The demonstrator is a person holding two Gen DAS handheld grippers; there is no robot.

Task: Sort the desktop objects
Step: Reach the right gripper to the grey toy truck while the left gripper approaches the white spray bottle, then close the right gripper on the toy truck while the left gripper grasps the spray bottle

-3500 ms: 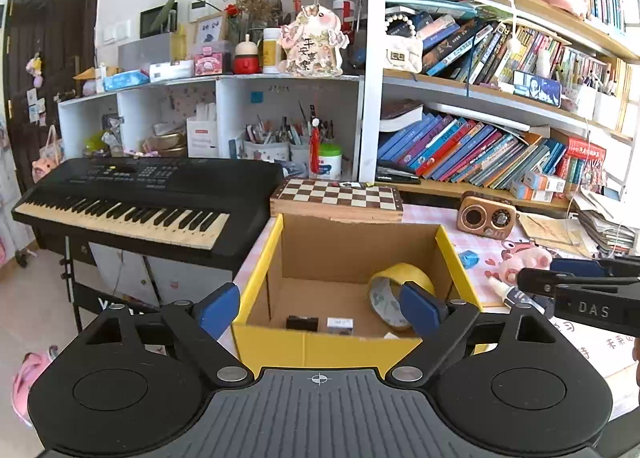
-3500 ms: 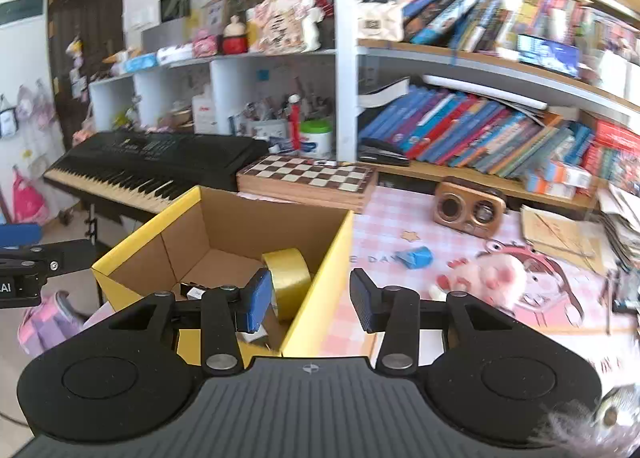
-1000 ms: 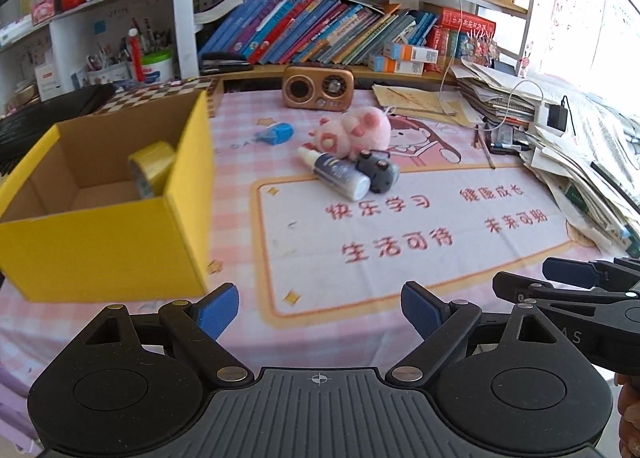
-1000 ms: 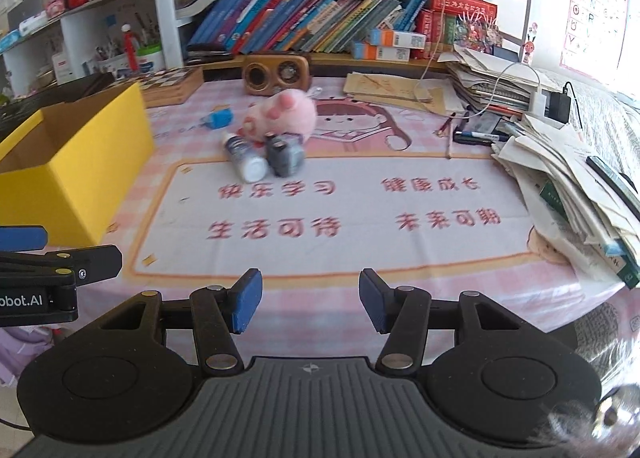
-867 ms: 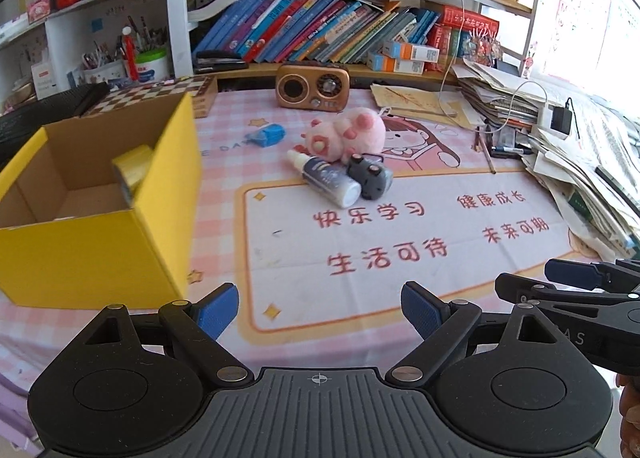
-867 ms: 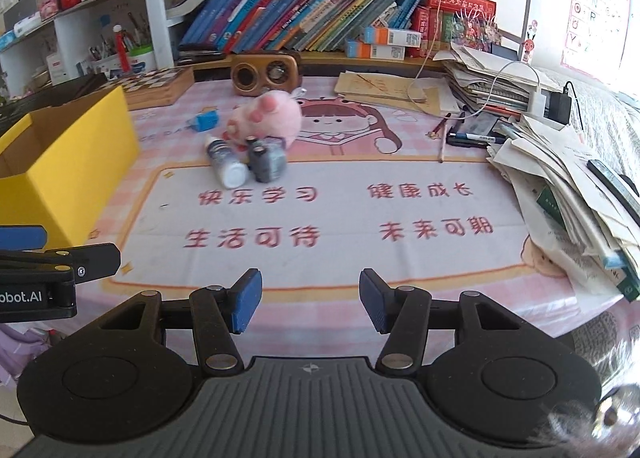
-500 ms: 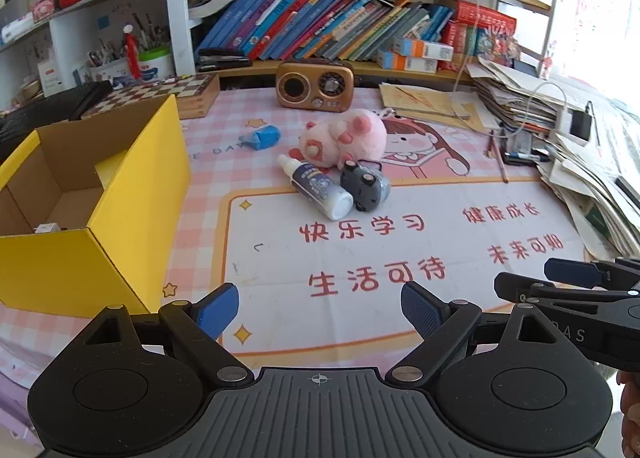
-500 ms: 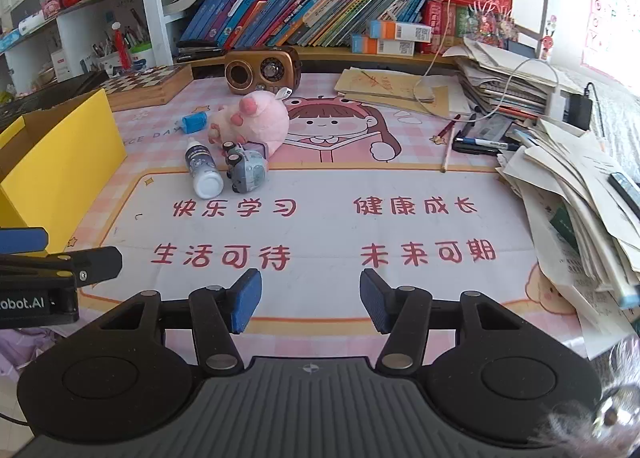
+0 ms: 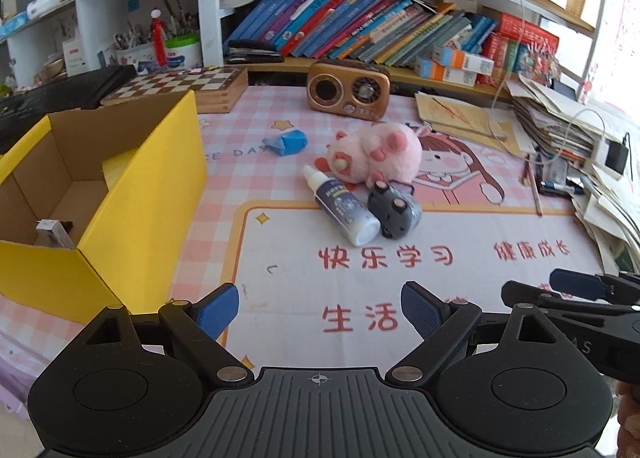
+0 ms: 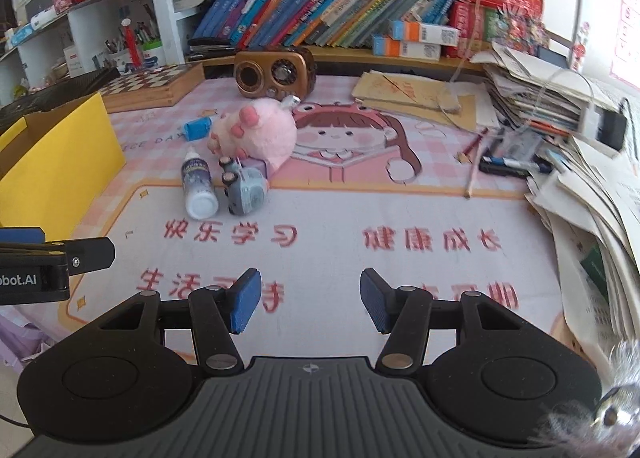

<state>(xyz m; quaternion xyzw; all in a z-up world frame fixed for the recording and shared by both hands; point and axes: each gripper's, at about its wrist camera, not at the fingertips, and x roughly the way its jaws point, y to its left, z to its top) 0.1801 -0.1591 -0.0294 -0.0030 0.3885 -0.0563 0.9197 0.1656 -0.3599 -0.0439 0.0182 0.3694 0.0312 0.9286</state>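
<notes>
- Left gripper [image 9: 320, 308]: jaws spread wide, nothing between the blue pads, poised above the printed desk mat [image 9: 440, 282].
- Right gripper [image 10: 308, 304]: jaws parted more narrowly, likewise empty, above the same mat's near rows of red characters; also visible at the right edge of the left wrist view.
- Yellow cardboard box [image 9: 160, 194]: open-topped, left of the mat; brown inside, with a small white-labelled item [image 9: 52, 232] on its floor.
- Spray bottle [image 9: 342, 206]: lying on its side at the mat's far-left corner, white cap pointing away, dark starry label, white base toward the grippers.
- Toy car [image 9: 394, 208]: grey-blue, tipped over, touching the bottle's right side.
- Pink plush pig [image 9: 374, 154]: just beyond bottle and car, resting against both, paws toward the camera.
- Blue pencil sharpener [image 9: 288, 142]: alone on the checked cloth, beyond the mat's far-left corner, left of the pig.
- Brown retro radio [image 9: 348, 88]: upright beyond the pig, at the far edge of the desk.
- Chessboard box [image 9: 188, 84]: beyond the yellow box, left of the radio.
- Paper stacks [image 10: 580, 162]: crowding the mat's right side, with pens [image 10: 512, 164] and a pencil [image 10: 472, 174] loose at their foot.
- Open path across the mat from both grippers to the bottle, car and pig.
</notes>
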